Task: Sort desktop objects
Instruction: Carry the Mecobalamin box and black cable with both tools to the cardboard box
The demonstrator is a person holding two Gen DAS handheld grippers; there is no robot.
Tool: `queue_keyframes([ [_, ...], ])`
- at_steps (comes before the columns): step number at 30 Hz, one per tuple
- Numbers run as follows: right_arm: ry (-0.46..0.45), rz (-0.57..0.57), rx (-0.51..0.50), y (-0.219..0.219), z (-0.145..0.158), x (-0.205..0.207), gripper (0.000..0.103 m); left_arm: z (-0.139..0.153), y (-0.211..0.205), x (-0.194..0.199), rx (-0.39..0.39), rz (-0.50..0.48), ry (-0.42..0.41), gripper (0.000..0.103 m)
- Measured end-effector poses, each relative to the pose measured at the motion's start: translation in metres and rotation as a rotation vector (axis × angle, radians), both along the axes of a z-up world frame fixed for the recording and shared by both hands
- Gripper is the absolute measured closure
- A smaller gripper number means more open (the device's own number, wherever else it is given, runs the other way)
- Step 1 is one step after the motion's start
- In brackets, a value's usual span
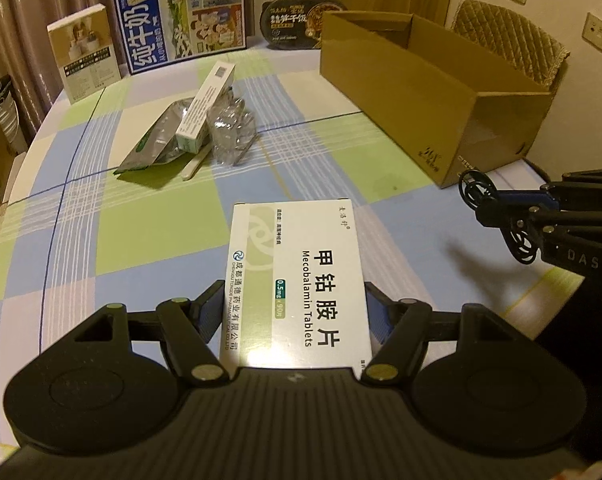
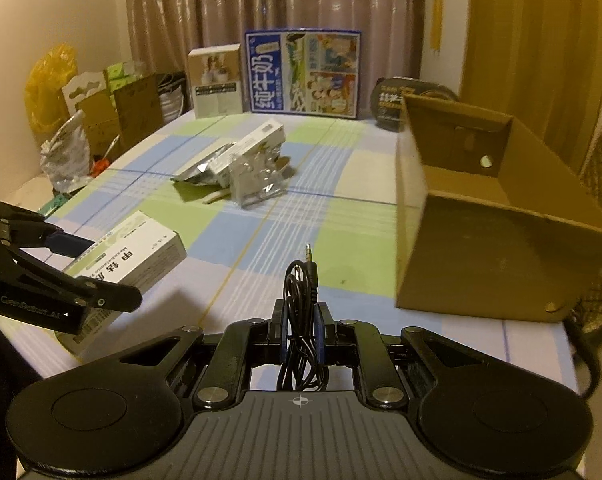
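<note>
Sitting clamped between both fingers of the left gripper, in the lower centre of the left wrist view: a white medicine box marked Mecobalamin Tablets, printed face up, far end jutting out past the fingertips over the checked tablecloth. Showing again at the left edge of the right wrist view, same medicine box gripped by the same tongs, held clear of the cloth.

Lying pinched in the narrow right gripper, lower centre of the right wrist view: a coiled black audio cable, loops hanging down behind the pads, plug tip sticking up past the fingertips. Appearing too at the right edge of the left wrist view, cable dangling from those closed tongs.

Standing open-topped at the right of both views: a cardboard box, near the cable but apart from it.

Resting mid-table, above centre: a small heap of a slim white carton, a foil pouch and crumpled clear plastic, touching one another, well apart from both grippers.

Leaning upright along the far edge: a blue milk carton box, a beige box and a dark oval food tub.
</note>
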State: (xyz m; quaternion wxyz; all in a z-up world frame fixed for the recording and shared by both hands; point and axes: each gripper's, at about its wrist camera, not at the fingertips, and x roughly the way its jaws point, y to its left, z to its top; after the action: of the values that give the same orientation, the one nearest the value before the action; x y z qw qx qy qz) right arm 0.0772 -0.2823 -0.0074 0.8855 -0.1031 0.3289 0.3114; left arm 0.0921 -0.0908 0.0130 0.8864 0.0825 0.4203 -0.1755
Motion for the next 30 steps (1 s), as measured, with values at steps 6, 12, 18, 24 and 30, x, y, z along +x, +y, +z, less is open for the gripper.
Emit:
queue_keyframes([
  [6,-0.019,-0.043,0.010,-0.025,0.012,-0.005,0.093,0.012,-0.013,-0.008,-0.018,-0.021,-0.015,0.037],
  [12,-0.032,-0.107,0.019,-0.053,0.023,-0.003,0.093,0.024,-0.037,-0.009,-0.050,-0.056,-0.027,0.037],
  [18,-0.050,-0.162,0.026,-0.082,0.033,0.002,0.093,0.035,-0.066,-0.006,-0.074,-0.101,-0.041,0.037],
  [24,-0.070,-0.193,0.032,-0.104,0.041,0.010,0.093,0.045,-0.095,-0.001,-0.098,-0.141,-0.051,0.037],
  [30,-0.096,-0.219,0.046,-0.125,0.053,0.023,0.093,0.059,-0.123,0.008,-0.117,-0.164,-0.065,0.037],
])
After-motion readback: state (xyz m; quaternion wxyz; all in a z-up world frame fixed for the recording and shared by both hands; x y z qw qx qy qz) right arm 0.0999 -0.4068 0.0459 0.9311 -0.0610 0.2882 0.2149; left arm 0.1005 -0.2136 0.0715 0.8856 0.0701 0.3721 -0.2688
